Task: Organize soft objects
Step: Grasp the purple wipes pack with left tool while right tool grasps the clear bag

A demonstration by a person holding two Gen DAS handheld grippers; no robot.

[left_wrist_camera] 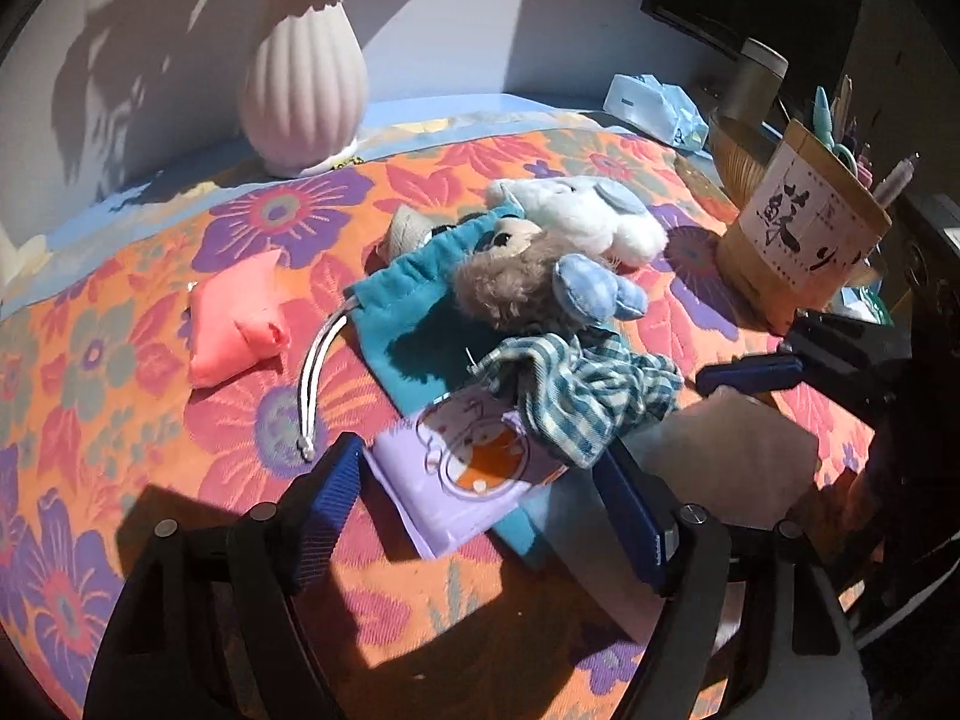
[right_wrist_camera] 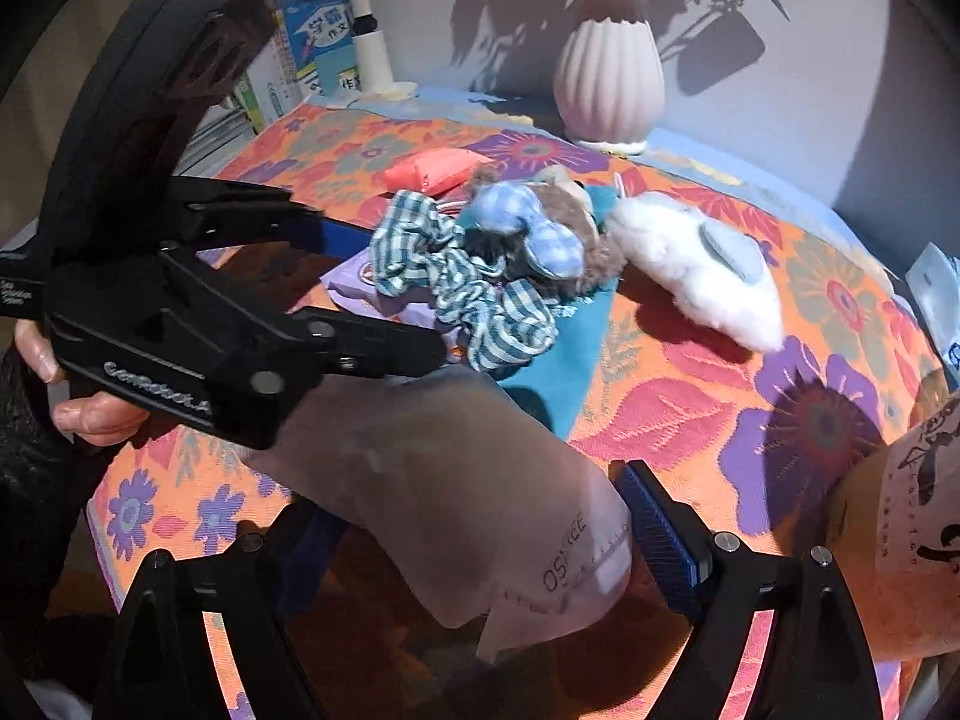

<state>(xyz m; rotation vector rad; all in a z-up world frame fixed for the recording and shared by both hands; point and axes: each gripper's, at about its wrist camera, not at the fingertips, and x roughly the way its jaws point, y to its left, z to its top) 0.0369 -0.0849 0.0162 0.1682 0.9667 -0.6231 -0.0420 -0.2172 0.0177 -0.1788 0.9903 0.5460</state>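
Observation:
A heap of soft things lies on the flowered cloth (left_wrist_camera: 150, 276): a pink beanbag (left_wrist_camera: 240, 324), a teal drawstring pouch (left_wrist_camera: 408, 312), a brown plush with checked ears (left_wrist_camera: 528, 288), a white plush (left_wrist_camera: 594, 216) and a checked scrunchie (left_wrist_camera: 576, 390). My left gripper (left_wrist_camera: 480, 456) is open astride a lilac cartoon packet (left_wrist_camera: 468, 480) and is also seen from the side, left gripper (right_wrist_camera: 405, 294), held in a hand. My right gripper (right_wrist_camera: 474, 498) is open with a frosted plastic bag (right_wrist_camera: 480, 510) lying between its fingers; one blue finger (left_wrist_camera: 750, 373) shows beside the scrunchie.
A ribbed pale vase (left_wrist_camera: 303, 90) stands at the back by the wall. A pen holder (left_wrist_camera: 798, 228), a wooden bowl (left_wrist_camera: 738, 150) and a tissue pack (left_wrist_camera: 654, 105) crowd the right side. Books (right_wrist_camera: 306, 48) and a white lamp post (right_wrist_camera: 369, 42) stand at the far left.

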